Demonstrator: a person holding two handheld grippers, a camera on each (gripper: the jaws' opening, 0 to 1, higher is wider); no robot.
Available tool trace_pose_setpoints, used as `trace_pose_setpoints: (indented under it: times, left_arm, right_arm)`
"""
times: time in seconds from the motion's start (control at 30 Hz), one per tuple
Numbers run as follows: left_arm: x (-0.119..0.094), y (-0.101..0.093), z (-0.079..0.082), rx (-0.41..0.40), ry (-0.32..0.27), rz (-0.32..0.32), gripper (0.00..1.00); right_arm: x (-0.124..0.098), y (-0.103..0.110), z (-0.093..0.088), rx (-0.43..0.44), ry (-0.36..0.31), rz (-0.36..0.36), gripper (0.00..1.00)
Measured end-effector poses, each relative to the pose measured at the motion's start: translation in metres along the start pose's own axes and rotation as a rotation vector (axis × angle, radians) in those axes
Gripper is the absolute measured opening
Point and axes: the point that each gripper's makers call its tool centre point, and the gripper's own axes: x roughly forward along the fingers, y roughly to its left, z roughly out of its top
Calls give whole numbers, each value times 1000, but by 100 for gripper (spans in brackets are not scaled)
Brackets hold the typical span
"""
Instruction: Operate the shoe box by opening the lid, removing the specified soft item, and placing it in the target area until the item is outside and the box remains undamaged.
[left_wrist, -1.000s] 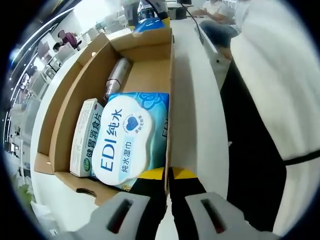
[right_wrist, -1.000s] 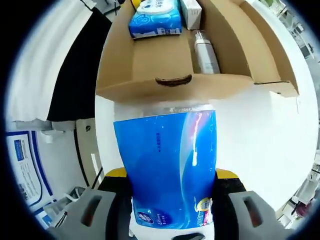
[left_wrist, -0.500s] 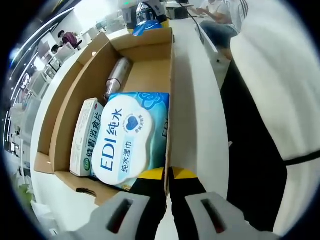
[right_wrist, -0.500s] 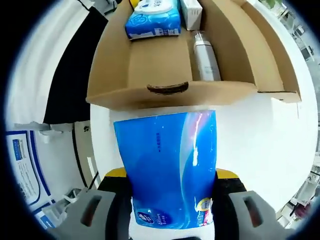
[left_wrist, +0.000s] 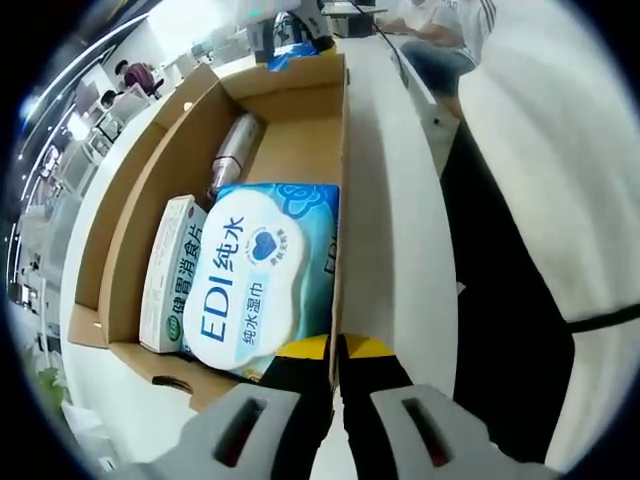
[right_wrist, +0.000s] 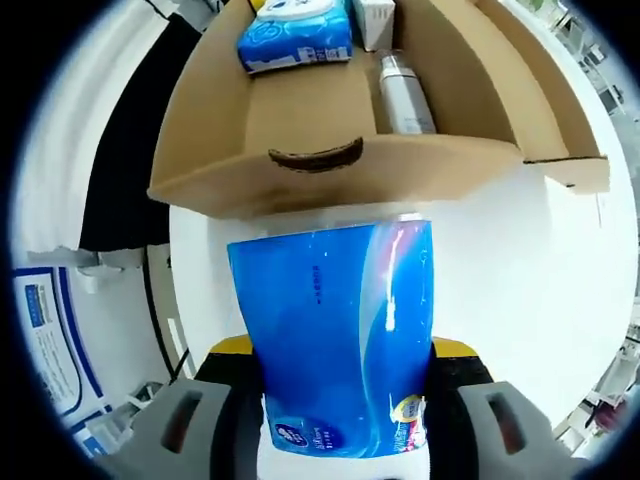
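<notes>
The open shoe box (left_wrist: 300, 150) lies on the white tabletop (left_wrist: 390, 200), its long wall running near the tabletop's edge, beyond which a person's dark and white clothing crowds close. Inside sit a wet-wipe pack (left_wrist: 262, 275), a slim white carton (left_wrist: 168, 272) beside it, and a metal bottle (left_wrist: 232, 155) further along. The left gripper (left_wrist: 335, 350) pinches the box's side wall between its fingers. The right gripper (right_wrist: 335, 400) clamps a blue tissue pack (right_wrist: 335, 335) outside the box, just before its end wall (right_wrist: 330, 170); bare tabletop spreads to that pack's right.
</notes>
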Motion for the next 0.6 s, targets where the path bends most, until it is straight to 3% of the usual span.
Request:
trace_pose_setpoints:
  times: [0.6]
  left_arm:
    - [0, 0, -1, 0, 4, -2, 2]
  right_arm:
    - [5, -3, -2, -28, 45, 61, 65]
